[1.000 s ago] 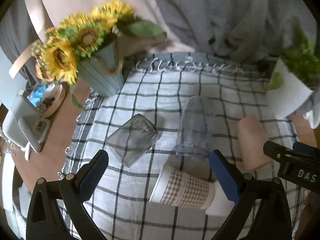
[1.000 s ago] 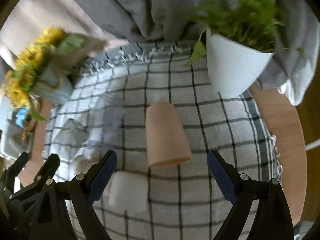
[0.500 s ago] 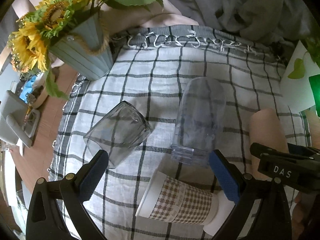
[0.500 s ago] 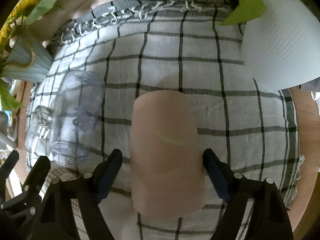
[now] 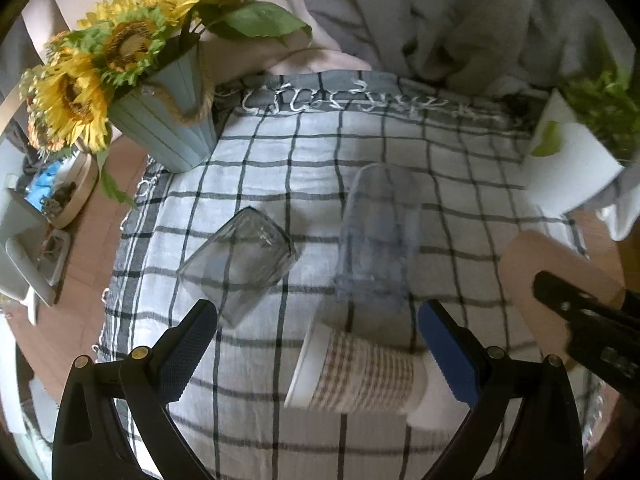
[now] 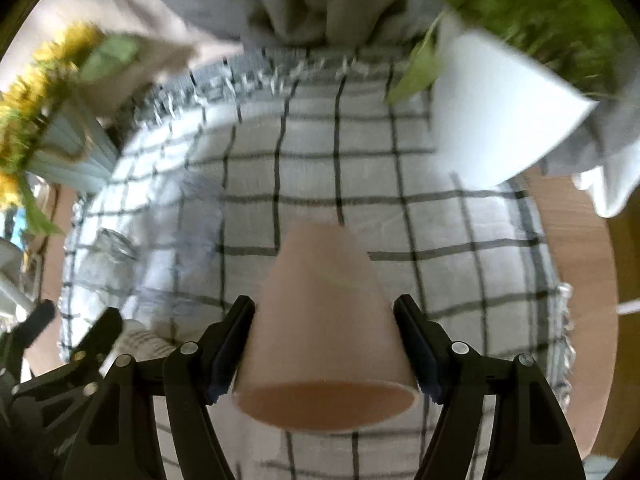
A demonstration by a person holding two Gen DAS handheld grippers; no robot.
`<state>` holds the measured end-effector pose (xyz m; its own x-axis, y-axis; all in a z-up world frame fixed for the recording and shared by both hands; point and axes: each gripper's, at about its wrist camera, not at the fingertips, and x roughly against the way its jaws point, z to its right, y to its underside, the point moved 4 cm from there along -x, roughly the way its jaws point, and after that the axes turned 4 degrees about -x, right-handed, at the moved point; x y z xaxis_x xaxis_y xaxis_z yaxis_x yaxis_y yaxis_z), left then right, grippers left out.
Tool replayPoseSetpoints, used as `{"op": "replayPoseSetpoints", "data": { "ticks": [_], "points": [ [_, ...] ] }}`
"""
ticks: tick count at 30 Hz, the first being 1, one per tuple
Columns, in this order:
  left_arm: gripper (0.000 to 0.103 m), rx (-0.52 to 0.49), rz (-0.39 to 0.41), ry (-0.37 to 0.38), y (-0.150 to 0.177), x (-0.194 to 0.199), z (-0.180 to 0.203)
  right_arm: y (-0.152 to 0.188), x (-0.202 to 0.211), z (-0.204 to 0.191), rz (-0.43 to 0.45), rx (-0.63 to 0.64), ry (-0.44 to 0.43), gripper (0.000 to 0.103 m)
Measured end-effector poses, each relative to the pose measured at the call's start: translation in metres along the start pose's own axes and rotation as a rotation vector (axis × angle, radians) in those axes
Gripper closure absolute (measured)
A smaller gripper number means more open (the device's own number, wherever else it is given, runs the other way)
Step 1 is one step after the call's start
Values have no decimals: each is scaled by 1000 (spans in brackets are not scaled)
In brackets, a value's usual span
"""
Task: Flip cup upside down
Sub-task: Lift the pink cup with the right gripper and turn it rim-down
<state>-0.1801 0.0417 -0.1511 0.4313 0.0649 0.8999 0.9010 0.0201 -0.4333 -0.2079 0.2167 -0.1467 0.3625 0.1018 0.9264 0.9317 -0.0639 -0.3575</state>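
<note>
Left wrist view, left to right: wooden tabletop (image 5: 86, 280) at far left with a white plastic object (image 5: 20, 256) and a round wooden tray (image 5: 76, 196) of small clutter. Ribbed pale-blue pot (image 5: 168, 120) with a twine loop, fake sunflowers (image 5: 92, 68) in it, standing at the corner of a white checked cloth (image 5: 312, 160) with a dark grid and fringed grey edge. On the cloth: square clear glass tumbler (image 5: 240, 264) lying on its side, mouth toward the camera; beside it a tall clear plastic cup (image 5: 376, 236) on its side, rounded base away; just below that a paper cup (image 5: 360, 376), brown houndstooth sleeve, white rim, on its side, rim pointing left. Left gripper (image 5: 316, 344) spread wide, holding nothing, black arms with textured blue pads, hovering over the paper cup. Far right: white smooth planter (image 5: 572, 172) with green leaves, and the pink cup (image 5: 556, 280) seen partly behind the right gripper's black arm.

Right wrist view: blurred. Sunflowers and blue pot at left, clear cups faint on the cloth (image 6: 400, 184), left gripper's arms in the bottom-left corner. Centre: matte pink tapered cup (image 6: 324, 320), smooth, clamped between the right gripper (image 6: 324, 344) pads near its wide end, open mouth facing the camera, narrow closed base pointing away over the cloth. Looks lifted off the cloth, though contact cannot be told for sure. White planter (image 6: 496, 112) at upper right, bare wood (image 6: 576, 264) beyond the cloth edge.
</note>
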Motion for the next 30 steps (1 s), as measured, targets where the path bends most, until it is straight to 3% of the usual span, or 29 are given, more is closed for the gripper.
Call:
{"op": "replayPoseSetpoints", "data": {
  "ticks": [6,10,22,30],
  "points": [
    [1,-11,3,56,28,21,-20,39,62,-18,107,-23,-27,32],
    [1,-28,5,39,51,30,-41,70,76,-31,106,-49,-47,32],
    [1,39,-158,-10,112,-6,-107,139,29,-86,-36,-52,-81,32],
    [1,51,-204,-72,128,-24,-129,156,-7,-107,-41,-19,-50,32]
  ]
}}
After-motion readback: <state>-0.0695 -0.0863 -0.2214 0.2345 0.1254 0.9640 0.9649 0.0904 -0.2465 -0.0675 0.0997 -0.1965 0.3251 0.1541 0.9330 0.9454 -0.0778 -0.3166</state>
